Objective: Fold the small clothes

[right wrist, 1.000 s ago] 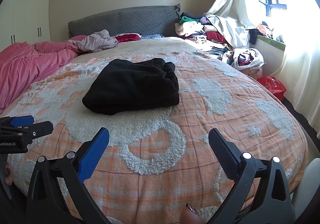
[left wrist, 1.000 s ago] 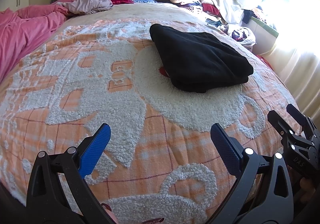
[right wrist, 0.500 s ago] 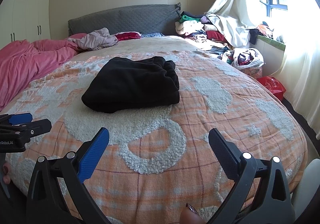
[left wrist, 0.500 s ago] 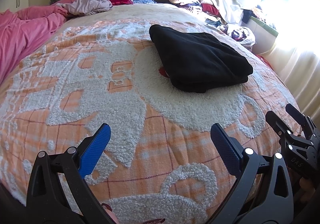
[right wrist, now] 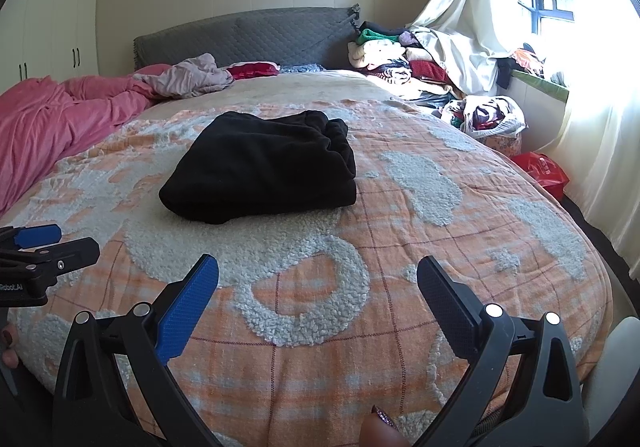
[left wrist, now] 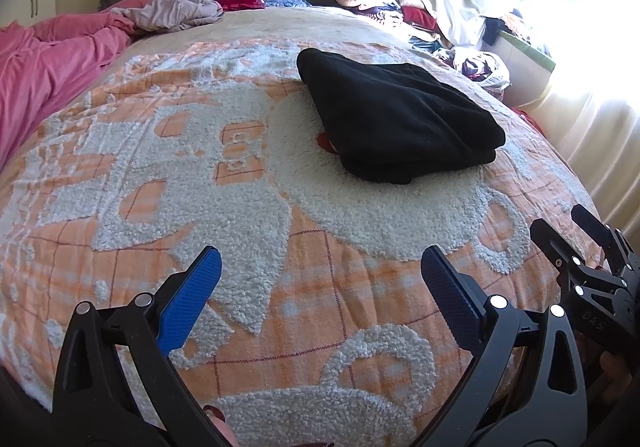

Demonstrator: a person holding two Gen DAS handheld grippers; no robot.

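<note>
Folded black garment [left wrist: 396, 119] unmoved on blanket [left wrist: 200, 175]; both tools as before, spread.

Home bedroom: bed [right wrist: 400, 247], wardrobe [right wrist: 52, 27], curtains [right wrist: 452, 7].

From the left gripper [left wrist: 320, 299], jaws spread and empty, bare orange blanket [left wrist: 160, 175] lies open from 10 to 12 o'clock. The folded black garment [left wrist: 396, 119] blocks 1 o'clock; the right gripper [left wrist: 576, 243] crowds 3 o'clock. Pink duvet [left wrist: 52, 63] bounds 10 o'clock, well apart.
</note>
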